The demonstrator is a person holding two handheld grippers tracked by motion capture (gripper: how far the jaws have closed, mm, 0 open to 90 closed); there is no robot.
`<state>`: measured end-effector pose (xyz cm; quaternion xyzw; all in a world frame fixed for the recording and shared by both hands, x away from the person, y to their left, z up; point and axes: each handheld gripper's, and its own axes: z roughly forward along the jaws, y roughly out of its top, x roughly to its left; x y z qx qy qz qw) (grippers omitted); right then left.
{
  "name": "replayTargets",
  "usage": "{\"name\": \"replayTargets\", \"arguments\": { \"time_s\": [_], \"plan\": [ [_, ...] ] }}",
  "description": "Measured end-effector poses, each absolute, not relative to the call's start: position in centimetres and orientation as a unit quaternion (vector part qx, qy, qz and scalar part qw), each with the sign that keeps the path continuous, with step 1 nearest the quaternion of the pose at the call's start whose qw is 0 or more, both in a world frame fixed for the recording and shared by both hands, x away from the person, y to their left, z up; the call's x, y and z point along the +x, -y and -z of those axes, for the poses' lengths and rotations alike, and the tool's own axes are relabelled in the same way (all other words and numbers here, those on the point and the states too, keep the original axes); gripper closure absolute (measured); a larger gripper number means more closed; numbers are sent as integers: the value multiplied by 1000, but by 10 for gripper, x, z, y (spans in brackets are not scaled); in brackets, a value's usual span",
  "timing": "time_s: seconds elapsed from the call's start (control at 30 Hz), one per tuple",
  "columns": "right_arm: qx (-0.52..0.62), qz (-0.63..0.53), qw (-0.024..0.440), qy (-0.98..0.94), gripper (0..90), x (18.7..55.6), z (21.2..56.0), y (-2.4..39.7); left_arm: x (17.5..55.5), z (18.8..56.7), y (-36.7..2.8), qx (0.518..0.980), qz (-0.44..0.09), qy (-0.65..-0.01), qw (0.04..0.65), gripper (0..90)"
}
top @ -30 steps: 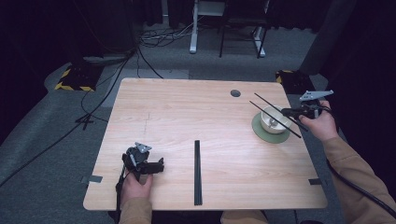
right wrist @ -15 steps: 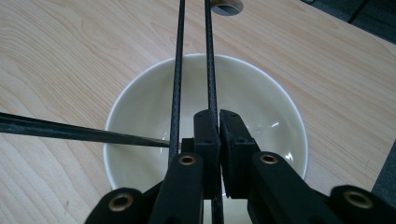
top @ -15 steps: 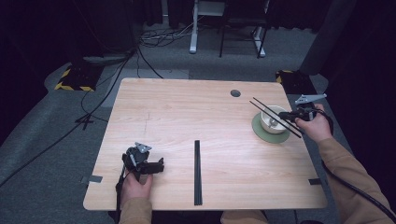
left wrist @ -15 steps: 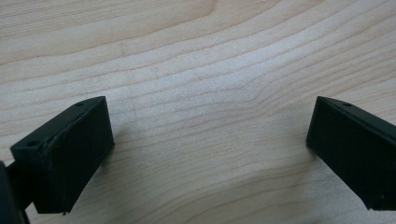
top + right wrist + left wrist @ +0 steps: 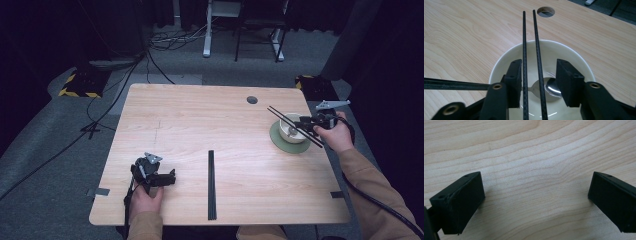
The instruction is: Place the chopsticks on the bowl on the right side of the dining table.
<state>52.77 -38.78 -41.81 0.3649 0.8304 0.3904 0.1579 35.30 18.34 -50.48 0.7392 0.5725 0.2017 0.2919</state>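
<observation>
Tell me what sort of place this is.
Probably a lab or recording studio, not a home. A bare wooden table stands on grey carpet among dark curtains, cables trail across the floor, and hazard-striped blocks sit beside it. A person works hand-held grippers over a bowl.

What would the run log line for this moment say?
left claw: open, on bare table | right claw: open around chopsticks lying across bowl | spoon: in bowl
</observation>
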Motion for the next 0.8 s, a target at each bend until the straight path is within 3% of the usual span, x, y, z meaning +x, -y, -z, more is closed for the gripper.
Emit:
{"name": "replayTargets", "arguments": {
  "time_s": [0.17, 0.33, 0.43, 0.67, 0.7, 0.77, 0.8],
  "plan": [
    [362, -374, 172, -837, 544, 530, 424, 382, 353, 505, -183, 739, -202, -572, 292, 8],
    [339, -358, 168, -853, 781, 531, 430, 377, 353, 505, -183, 739, -202, -573, 291, 8],
    [322, -355, 161, -863, 809, 528, 430, 376, 353, 505, -183, 739, -201, -572, 292, 8],
    [287, -348, 147, -880, 796, 524, 428, 372, 353, 505, -183, 739, -201, -572, 293, 8],
    [292, -348, 147, -879, 705, 523, 427, 372, 353, 505, -183, 739, -201, -572, 292, 8],
    [291, -349, 154, -877, 675, 522, 427, 373, 353, 505, -184, 739, -200, -572, 293, 8],
    [292, -355, 164, -873, 613, 520, 425, 375, 353, 505, -183, 739, -201, -572, 292, 8]
  ]
}}
